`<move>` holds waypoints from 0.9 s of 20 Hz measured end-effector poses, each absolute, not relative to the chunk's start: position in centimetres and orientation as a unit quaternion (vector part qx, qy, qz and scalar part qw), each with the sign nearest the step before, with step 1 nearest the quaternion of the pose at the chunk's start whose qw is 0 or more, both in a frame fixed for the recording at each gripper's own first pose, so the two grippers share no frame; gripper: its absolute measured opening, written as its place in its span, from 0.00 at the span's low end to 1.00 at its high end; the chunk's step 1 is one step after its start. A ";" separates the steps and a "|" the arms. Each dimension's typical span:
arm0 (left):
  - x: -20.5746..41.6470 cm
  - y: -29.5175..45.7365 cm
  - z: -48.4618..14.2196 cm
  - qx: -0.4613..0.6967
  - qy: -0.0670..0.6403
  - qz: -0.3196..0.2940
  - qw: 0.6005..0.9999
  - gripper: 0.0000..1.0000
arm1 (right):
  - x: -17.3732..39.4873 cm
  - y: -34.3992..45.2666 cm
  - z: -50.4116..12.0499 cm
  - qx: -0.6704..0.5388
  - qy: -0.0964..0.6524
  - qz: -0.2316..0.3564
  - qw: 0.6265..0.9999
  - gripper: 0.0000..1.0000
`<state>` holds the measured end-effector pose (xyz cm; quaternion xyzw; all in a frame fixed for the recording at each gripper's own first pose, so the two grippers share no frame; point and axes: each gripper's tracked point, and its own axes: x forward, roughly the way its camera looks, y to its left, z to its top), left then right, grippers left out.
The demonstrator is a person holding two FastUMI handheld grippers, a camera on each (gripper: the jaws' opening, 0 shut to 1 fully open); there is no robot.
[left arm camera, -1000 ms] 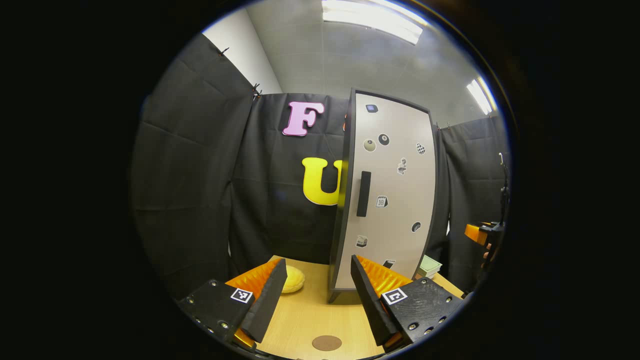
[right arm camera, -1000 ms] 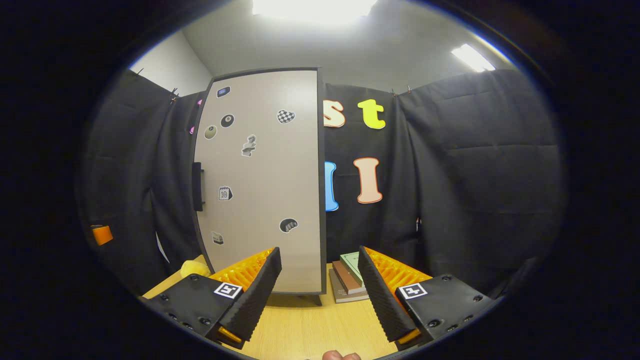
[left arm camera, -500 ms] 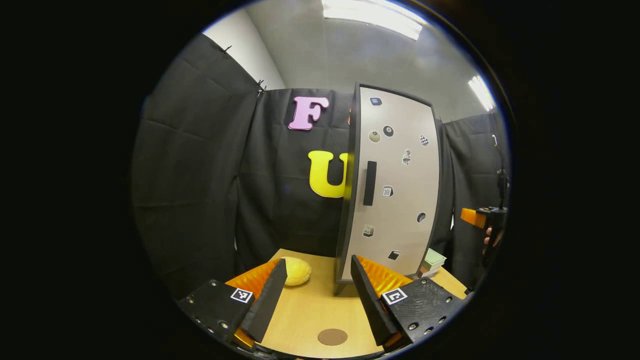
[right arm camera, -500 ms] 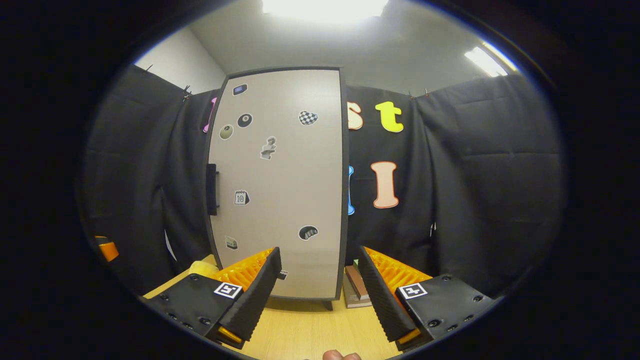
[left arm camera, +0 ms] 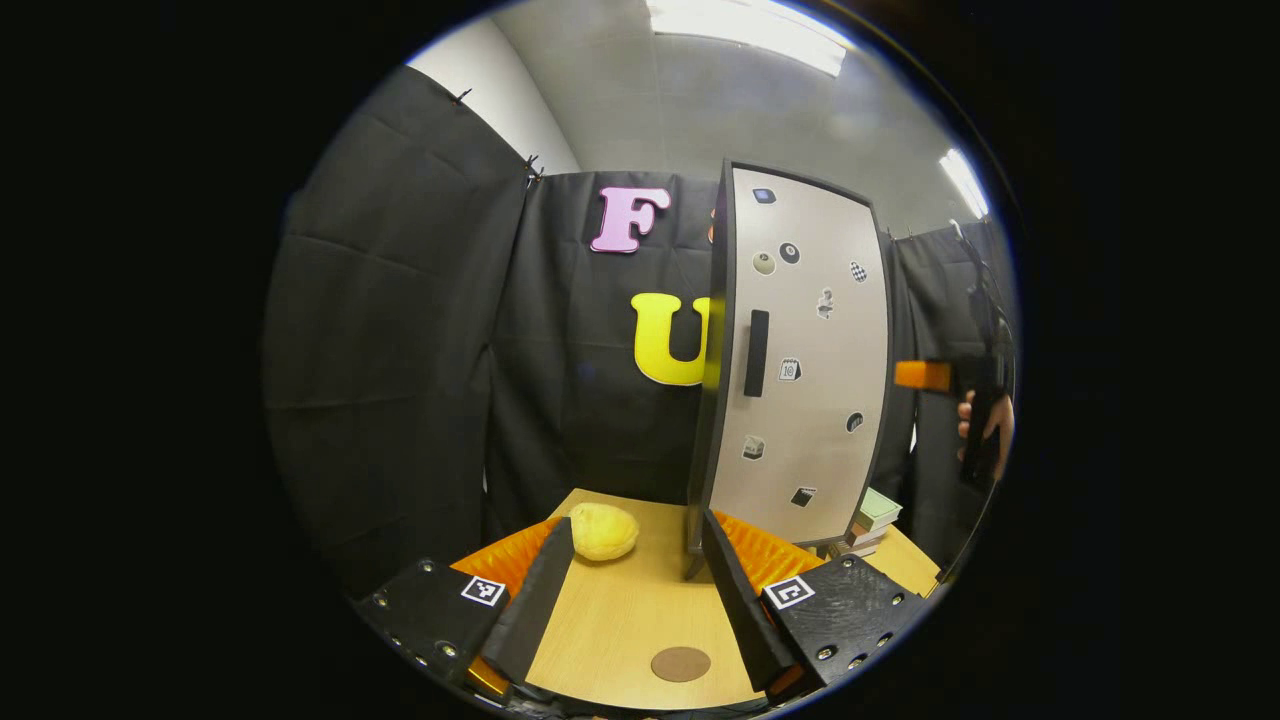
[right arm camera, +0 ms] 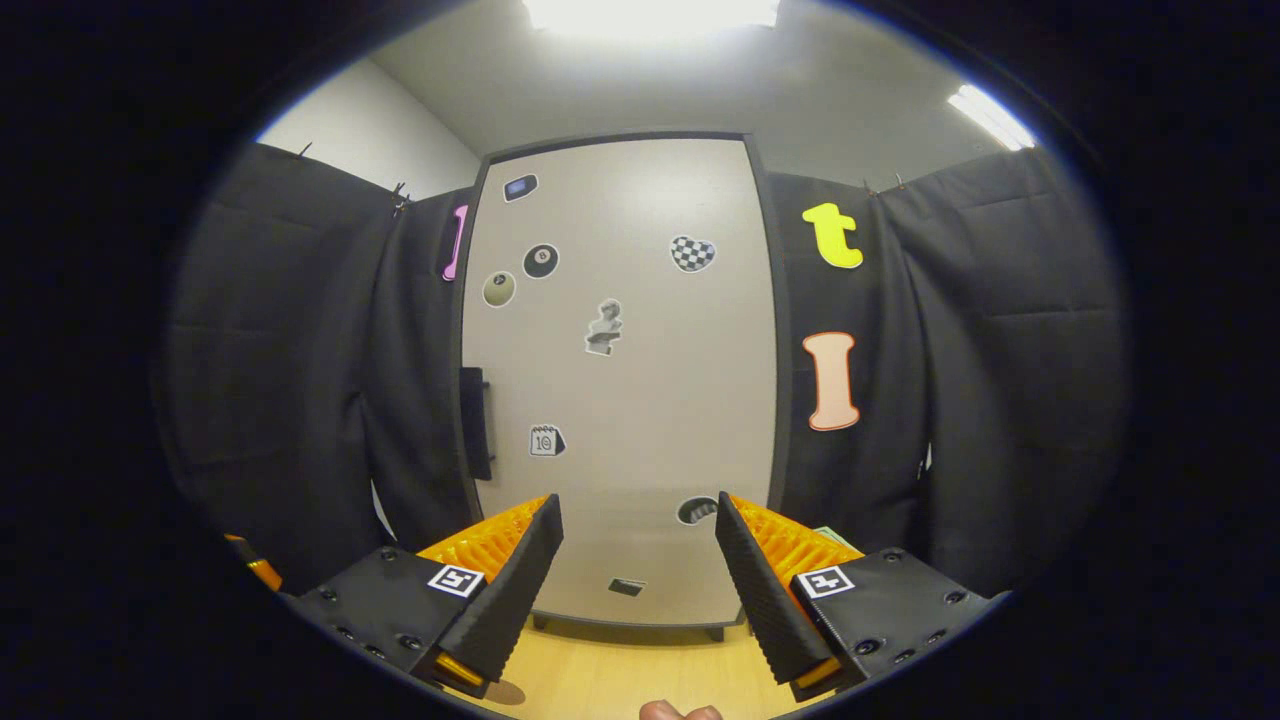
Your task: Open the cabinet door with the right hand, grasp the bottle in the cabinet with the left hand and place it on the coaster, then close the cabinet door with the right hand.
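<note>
Cabinet (right arm camera: 620,380) stands upright on the wooden surface (left arm camera: 630,620) with its pale door shut, so the bottle inside cannot be seen; in the right gripper view the door sits at the centre, dotted with small stickers, and its dark handle (right arm camera: 474,423) lies at about 9 o'clock on the door's edge. In the left gripper view the cabinet (left arm camera: 800,370) is at 2 o'clock, seen at an angle, its handle (left arm camera: 756,353) near the edge that faces the camera. Coaster (left arm camera: 680,663), a brown disc, lies flat on the surface at 6 o'clock, between the fingers of the left gripper (left arm camera: 632,590), which are spread wide and hold nothing. A yellow rounded object (left arm camera: 603,530) rests on the surface at 7 o'clock of the cabinet, well apart from the coaster. A stack of books (left arm camera: 872,518) lies at the cabinet's 5 o'clock. The right gripper (right arm camera: 640,585) faces the door's lower part, fingers wide apart and holding nothing. In the left gripper view a hand (left arm camera: 985,425) grips that gripper at 3 o'clock.
</note>
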<state>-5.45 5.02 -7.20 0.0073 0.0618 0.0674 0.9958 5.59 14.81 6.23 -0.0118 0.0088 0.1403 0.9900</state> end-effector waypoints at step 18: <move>-10.2 13.7 -12.6 -0.017 0.112 0.164 0.980 0.76 | 17.2 32.9 8.7 -0.005 0.022 0.158 0.987 0.98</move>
